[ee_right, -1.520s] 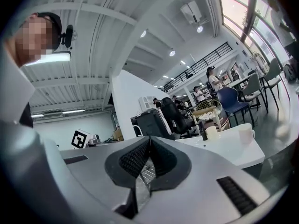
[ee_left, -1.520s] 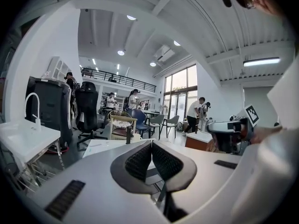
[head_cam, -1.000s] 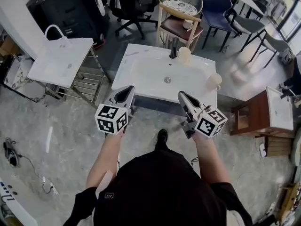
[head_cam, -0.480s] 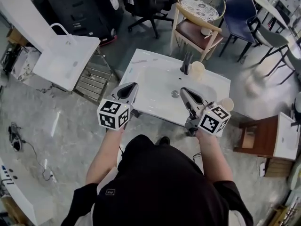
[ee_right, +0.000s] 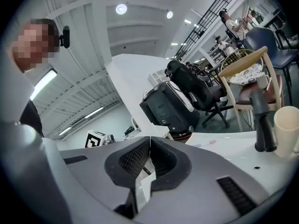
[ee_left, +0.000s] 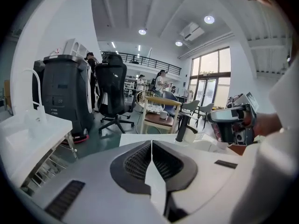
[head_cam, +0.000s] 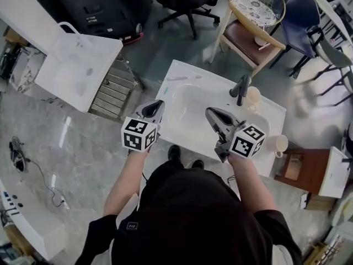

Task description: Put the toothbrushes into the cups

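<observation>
A white sink (head_cam: 186, 127) stands in front of me with a black faucet (head_cam: 241, 87) at its back. One cream cup (head_cam: 253, 97) stands beside the faucet, another (head_cam: 278, 144) on the sink's right rim. A thin pinkish toothbrush (head_cam: 177, 78) lies on the far left rim and also shows in the right gripper view (ee_right: 209, 142). My left gripper (head_cam: 157, 105) is shut and empty over the sink's left edge. My right gripper (head_cam: 209, 112) is shut and empty over the basin. The faucet (ee_right: 261, 125) and cup (ee_right: 286, 129) are ahead to the right of it.
A second white sink (head_cam: 77, 65) on a metal rack stands to the left. Behind the sink is a wooden chair (head_cam: 248, 35) with a wire basket, and office chairs. A brown cabinet (head_cam: 295, 170) stands at the right.
Both grippers have moved forward from the sink's near edge to over the sink, staying shut. The sink now lies closer below me.
</observation>
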A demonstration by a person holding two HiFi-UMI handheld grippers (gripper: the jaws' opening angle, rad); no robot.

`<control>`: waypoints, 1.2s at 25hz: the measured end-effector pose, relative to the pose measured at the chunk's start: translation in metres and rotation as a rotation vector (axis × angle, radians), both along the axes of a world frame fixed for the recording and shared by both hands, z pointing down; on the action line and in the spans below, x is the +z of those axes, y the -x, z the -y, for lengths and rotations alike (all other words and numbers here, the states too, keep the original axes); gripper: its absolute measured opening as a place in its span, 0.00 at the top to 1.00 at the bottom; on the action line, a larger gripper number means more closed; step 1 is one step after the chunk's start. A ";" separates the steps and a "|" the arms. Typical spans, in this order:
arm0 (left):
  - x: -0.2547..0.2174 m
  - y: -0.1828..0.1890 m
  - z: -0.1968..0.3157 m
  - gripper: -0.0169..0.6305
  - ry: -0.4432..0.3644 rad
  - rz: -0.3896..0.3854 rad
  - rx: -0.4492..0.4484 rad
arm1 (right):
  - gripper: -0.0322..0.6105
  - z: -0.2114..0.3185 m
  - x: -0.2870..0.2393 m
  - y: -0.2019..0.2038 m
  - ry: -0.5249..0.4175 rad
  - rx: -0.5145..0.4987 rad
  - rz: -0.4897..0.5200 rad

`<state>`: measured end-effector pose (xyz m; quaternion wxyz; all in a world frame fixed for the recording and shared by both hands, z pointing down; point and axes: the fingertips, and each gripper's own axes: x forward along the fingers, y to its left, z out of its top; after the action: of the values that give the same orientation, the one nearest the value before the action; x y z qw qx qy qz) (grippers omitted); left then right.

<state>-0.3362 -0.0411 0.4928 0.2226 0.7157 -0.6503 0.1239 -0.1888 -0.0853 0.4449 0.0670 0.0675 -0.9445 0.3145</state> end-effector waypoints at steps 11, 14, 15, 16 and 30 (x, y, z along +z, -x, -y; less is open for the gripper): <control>0.109 0.032 0.017 0.82 0.262 -0.024 0.072 | 0.91 -0.003 0.046 0.047 0.095 -0.045 -0.076; 0.134 0.034 0.020 0.79 0.338 -0.017 0.064 | 0.91 -0.008 0.058 0.043 0.109 -0.091 -0.108; 0.141 0.034 0.020 0.79 0.366 -0.005 0.066 | 0.91 -0.010 0.062 0.042 0.113 -0.105 -0.113; 0.149 0.036 0.019 0.79 0.397 0.013 0.070 | 0.91 -0.010 0.066 0.040 0.124 -0.107 -0.115; 0.193 0.043 0.022 0.82 0.561 0.103 0.100 | 0.91 -0.002 0.092 0.024 0.270 -0.021 -0.093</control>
<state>-0.3796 -0.0629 0.6863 0.3720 0.6502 -0.5649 0.3459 -0.2124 -0.0830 0.5370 0.1226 0.0625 -0.8901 0.4345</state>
